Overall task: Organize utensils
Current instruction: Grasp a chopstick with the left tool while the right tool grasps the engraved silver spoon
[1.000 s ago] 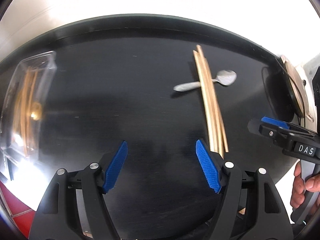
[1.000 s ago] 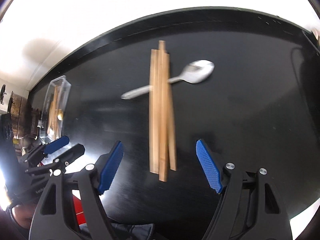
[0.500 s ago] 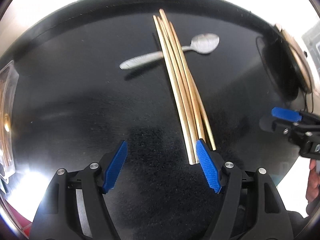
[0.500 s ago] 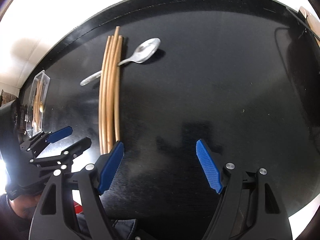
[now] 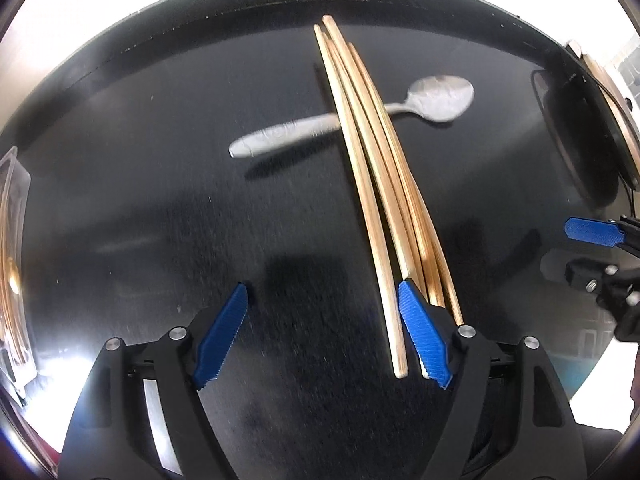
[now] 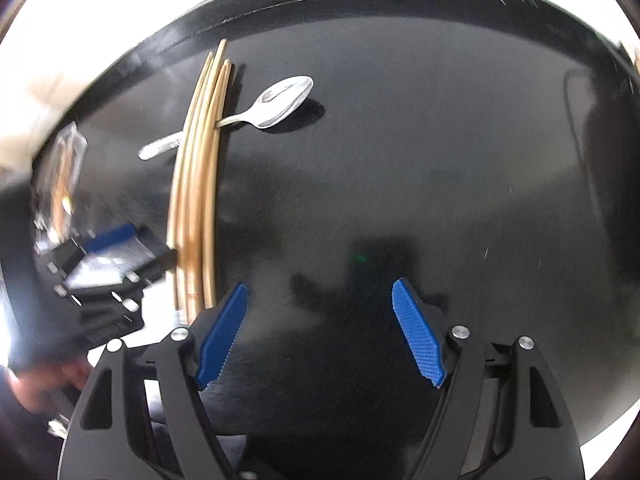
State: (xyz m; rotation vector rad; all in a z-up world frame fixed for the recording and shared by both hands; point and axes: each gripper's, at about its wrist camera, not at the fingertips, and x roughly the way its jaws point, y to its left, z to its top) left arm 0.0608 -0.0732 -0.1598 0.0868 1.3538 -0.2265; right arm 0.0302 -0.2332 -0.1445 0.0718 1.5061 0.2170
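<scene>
Several wooden chopsticks (image 5: 376,168) lie in a bundle on the black table, across the handle of a silver spoon (image 5: 436,98). My left gripper (image 5: 324,336) is open, low over the table; the near chopstick ends sit at its right finger, one stick just inside the jaws. My right gripper (image 6: 320,332) is open and empty, to the right of the chopsticks (image 6: 196,184) and the spoon (image 6: 280,100). The left gripper also shows in the right wrist view (image 6: 108,256), blurred, at the near ends of the chopsticks.
A clear plastic container (image 5: 10,240) holding wooden sticks stands at the table's left edge; it also shows in the right wrist view (image 6: 64,172). A round wooden-rimmed object (image 5: 600,96) with a cable stands at the right edge. The black table (image 5: 160,160) is glossy.
My left gripper has moved right and forward to the near ends of the chopsticks. My right gripper has shifted right, away from the bundle. Both stayed open.
</scene>
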